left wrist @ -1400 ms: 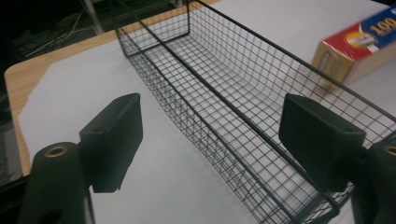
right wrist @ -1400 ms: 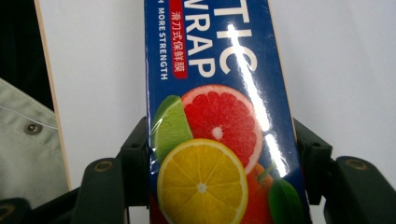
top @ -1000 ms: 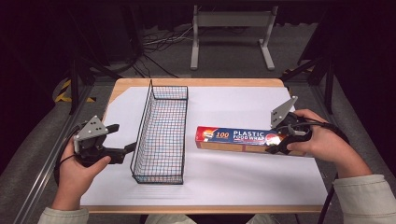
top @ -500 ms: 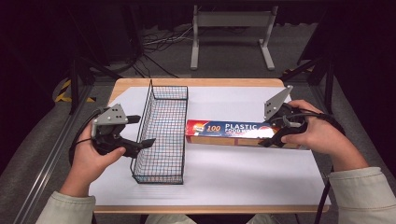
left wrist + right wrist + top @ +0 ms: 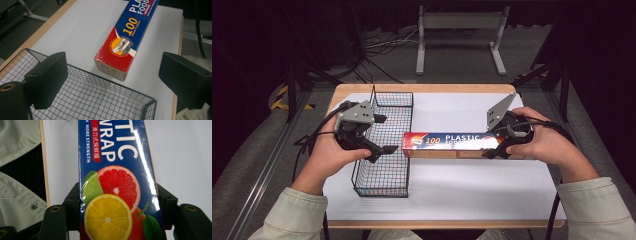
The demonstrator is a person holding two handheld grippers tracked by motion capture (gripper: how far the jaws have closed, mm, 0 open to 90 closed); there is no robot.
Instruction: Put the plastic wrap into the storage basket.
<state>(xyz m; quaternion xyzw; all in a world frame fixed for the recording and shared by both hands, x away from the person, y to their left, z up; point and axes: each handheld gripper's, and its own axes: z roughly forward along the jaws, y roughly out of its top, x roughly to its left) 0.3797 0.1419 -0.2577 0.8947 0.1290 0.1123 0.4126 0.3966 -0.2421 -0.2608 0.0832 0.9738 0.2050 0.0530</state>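
Right hand-held gripper [image 5: 504,145] is clenching the box [image 5: 452,144], whose free end wants guiding squarely between the left hand-held gripper's [image 5: 384,134] spread jaws over the basket [image 5: 382,175].

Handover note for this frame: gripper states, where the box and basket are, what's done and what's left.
Right gripper: shut on the long blue-and-red plastic wrap box, held near its fruit-printed end.
Left gripper: open, empty, over the black wire basket.
Box is lifted, its red end at the basket's right rim, not yet inside.
Probably left: get the box into the basket, then release.
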